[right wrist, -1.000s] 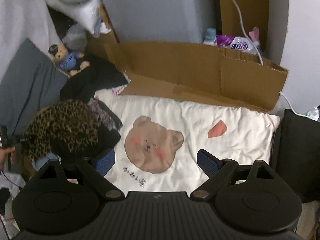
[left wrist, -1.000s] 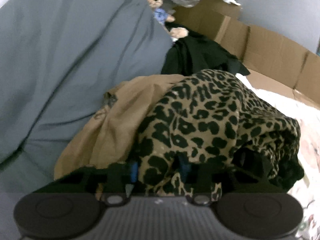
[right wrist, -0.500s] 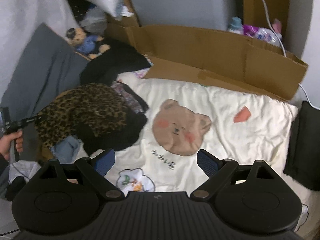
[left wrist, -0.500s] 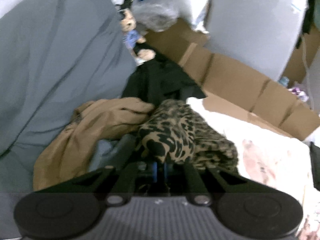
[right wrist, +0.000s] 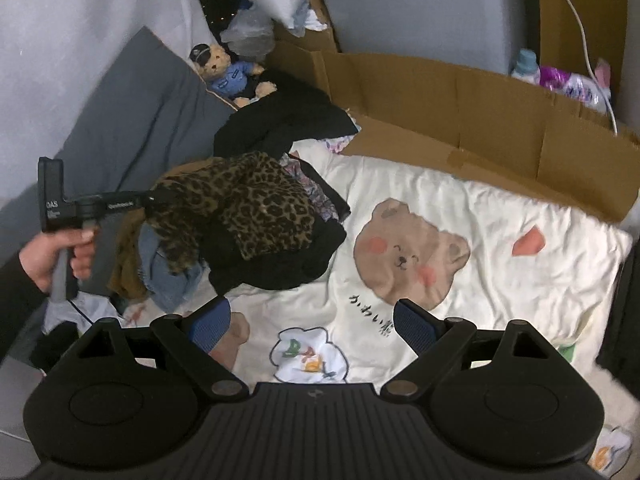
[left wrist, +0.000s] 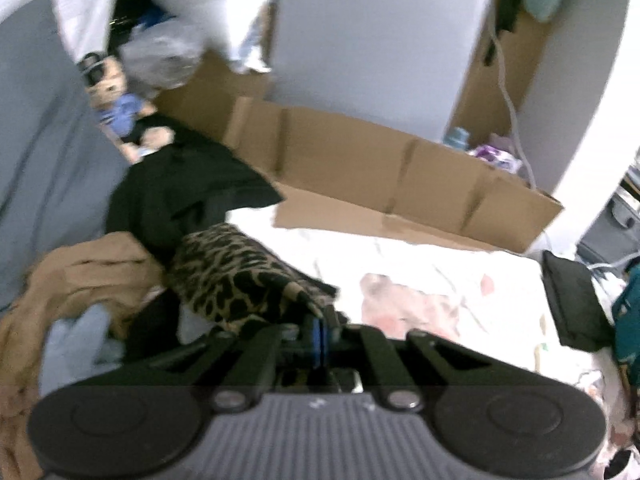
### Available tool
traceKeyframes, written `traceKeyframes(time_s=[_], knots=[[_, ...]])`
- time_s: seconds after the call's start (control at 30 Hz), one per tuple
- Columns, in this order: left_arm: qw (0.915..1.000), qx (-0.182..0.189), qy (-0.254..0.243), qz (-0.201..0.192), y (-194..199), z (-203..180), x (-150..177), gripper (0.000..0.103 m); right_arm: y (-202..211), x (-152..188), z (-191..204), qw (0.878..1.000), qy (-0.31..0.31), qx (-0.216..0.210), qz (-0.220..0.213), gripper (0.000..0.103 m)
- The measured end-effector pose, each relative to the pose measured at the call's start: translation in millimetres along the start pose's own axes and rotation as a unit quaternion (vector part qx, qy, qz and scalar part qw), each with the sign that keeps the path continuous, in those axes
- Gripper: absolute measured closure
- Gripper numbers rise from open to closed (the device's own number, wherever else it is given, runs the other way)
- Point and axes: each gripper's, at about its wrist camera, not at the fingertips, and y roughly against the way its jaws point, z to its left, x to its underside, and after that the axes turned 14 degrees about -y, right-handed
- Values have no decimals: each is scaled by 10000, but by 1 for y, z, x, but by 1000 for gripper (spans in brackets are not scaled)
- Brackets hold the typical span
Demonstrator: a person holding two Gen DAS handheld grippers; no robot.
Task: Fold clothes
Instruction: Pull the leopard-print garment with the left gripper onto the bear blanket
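1. Gripping a bunched edge of the leopard-print garment (right wrist: 256, 204), the left gripper (left wrist: 318, 334) has its blue pads pressed together on the fabric; a person's hand (right wrist: 60, 256) holds its handle at the left of the bed.
2. Judging by that hold, the step in hand is drawing this one piece off the heap of clothes (right wrist: 276, 264) toward the open part of the cream bear-print blanket (right wrist: 500, 300); whether it goes there to be folded I cannot tell.
3. Poised low over the blanket, the right gripper (right wrist: 310, 320) has its jaws wide and holds nothing.
4. Spreading the piece would likely call for a second hold on a far edge, so the cloth can be pulled flat.
5. Crumpled and draped, the garment lies atop black, tan and pale blue clothes, beside a grey cushion (right wrist: 132, 120); no fold shows in it; the left wrist view is blurred.
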Motion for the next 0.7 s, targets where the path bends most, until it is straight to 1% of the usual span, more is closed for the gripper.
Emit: traceKeyframes(time_s=[0.13, 0.3, 0.5, 0.7], knots=[[9991, 288, -311, -37, -6, -41, -15, 102, -1, 2, -14, 9999, -129, -73, -36, 11], [9967, 598, -543, -77, -14, -85, -26, 102, -3, 4, -32, 9994, -275, -196, -70, 11], [9947, 832, -603, -88, -27, -136, -40, 102, -22, 16, -53, 9983, -341, -424, -186, 11], [9935, 991, -536, -159, -41, -174, -47, 102, -47, 30, -76, 9965, -378, -672, -321, 11]])
